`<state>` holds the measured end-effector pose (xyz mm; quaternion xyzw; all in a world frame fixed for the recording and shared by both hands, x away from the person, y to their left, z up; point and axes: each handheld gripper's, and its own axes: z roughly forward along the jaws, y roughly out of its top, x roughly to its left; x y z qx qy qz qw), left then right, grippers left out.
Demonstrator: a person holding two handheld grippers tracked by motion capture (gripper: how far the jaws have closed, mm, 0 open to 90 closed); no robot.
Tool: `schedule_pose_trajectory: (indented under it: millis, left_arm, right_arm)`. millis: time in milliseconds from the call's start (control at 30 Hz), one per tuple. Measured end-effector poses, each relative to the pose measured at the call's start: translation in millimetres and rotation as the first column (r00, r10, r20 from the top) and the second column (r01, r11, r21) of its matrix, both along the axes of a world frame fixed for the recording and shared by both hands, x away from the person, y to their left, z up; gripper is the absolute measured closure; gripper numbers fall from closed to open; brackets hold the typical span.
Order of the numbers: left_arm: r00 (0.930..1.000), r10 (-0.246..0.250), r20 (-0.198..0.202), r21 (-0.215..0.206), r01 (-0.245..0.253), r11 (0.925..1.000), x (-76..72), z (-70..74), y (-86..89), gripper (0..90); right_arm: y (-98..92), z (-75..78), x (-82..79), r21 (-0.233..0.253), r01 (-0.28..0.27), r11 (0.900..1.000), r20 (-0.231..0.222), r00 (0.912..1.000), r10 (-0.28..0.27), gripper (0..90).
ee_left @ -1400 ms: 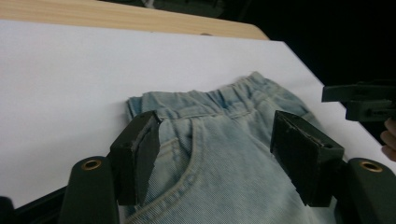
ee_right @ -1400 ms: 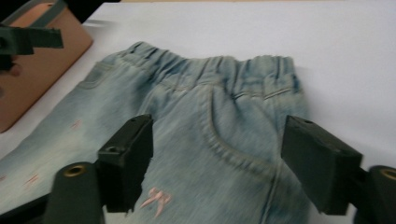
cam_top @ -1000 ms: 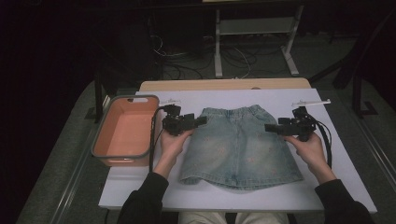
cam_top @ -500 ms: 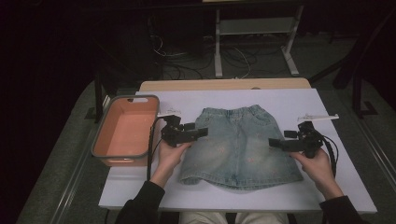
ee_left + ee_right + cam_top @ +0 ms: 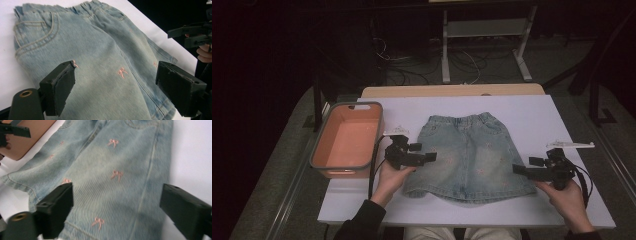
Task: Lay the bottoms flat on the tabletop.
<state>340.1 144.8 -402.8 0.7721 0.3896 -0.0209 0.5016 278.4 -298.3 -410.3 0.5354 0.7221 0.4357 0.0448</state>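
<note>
Denim skirt (image 5: pixel 469 152) flat on white table (image 5: pixel 532 115), waistband toward the far edge, hem toward the person; small pink bows (image 5: pixel 117 174) stitched across the fabric. Left gripper (image 5: pixel 428 157) over the skirt's left edge about mid-length, held in a hand (image 5: pixel 391 179) coming from the bottom of the high view; jaws spread wide in the left gripper view, nothing between them, denim below and beyond. Right gripper (image 5: pixel 518 170) at the skirt's right edge near the hem, gripped by the other hand (image 5: pixel 568 197); jaws likewise parted wide in the right gripper view, hem and side seam lying between and under them, no cloth pinched. Contact with fabric not clear for either. Orange bin (image 5: pixel 347 140) with grey rim left of the skirt, just beside the left gripper, at the table's left edge. Dark floor with cables behind.
</note>
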Motion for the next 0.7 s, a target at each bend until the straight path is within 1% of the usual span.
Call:
schedule_pose_trajectory:
  millis: [33,100,167,267,333,433,500,600,700]
  left_arm:
    - [1.0000,-0.003,-0.003,0.003,0.003,1.0000,-1.6,-0.8,0.1,15.8]
    - [1.0000,-0.009,-0.002,0.018,0.009,0.9998,-4.2,-2.2,0.0,15.9]
    - [0.9999,-0.013,-0.005,0.024,0.014,0.9996,-6.3,-3.3,-0.4,15.8]
    - [0.9998,-0.019,-0.009,0.022,0.019,0.9996,-9.0,-4.0,-0.8,15.8]
    - [0.9996,-0.026,-0.009,0.025,0.027,0.9993,-10.4,-4.1,-0.9,15.8]
    - [0.9995,-0.030,-0.013,0.027,0.030,0.9992,-12.7,-5.3,-0.5,15.6]
    - [0.9994,-0.031,-0.018,0.026,0.031,0.9992,-14.0,-6.0,0.6,15.5]
    - [0.9992,-0.031,-0.024,0.026,0.031,0.9992,-14.9,-7.1,3.2,15.5]
    - [0.9991,-0.023,-0.036,0.021,0.024,0.9995,-15.3,-8.5,7.3,15.5]
  right_arm:
    - [-1.7,-0.4,-1.8,-0.008,0.009,1.000,-0.014,0.9999,-0.009,14.4]
    - [-4.4,-1.1,-5.7,-0.030,0.017,0.999,-0.028,0.9994,-0.018,16.3]
    - [-7.4,-2.3,-10.0,-0.033,0.020,0.999,-0.041,0.9989,-0.022,19.5]
    - [-11.7,-5.4,-15.8,-0.044,0.026,0.999,-0.064,0.9975,-0.029,24.2]
    - [-14.4,-7.4,-19.2,-0.052,0.034,0.998,-0.084,0.9957,-0.039,25.7]
    - [-17.8,-10.9,-23.0,-0.068,0.044,0.997,-0.095,0.9942,-0.050,29.8]
    - [-19.4,-13.8,-24.9,-0.088,0.045,0.995,-0.105,0.9930,-0.054,31.8]
    - [-21.7,-16.8,-27.0,-0.074,0.033,0.997,-0.119,0.9920,-0.042,37.4]
    - [-21.6,-17.8,-28.0,-0.081,0.025,0.996,-0.128,0.9911,-0.035,41.0]
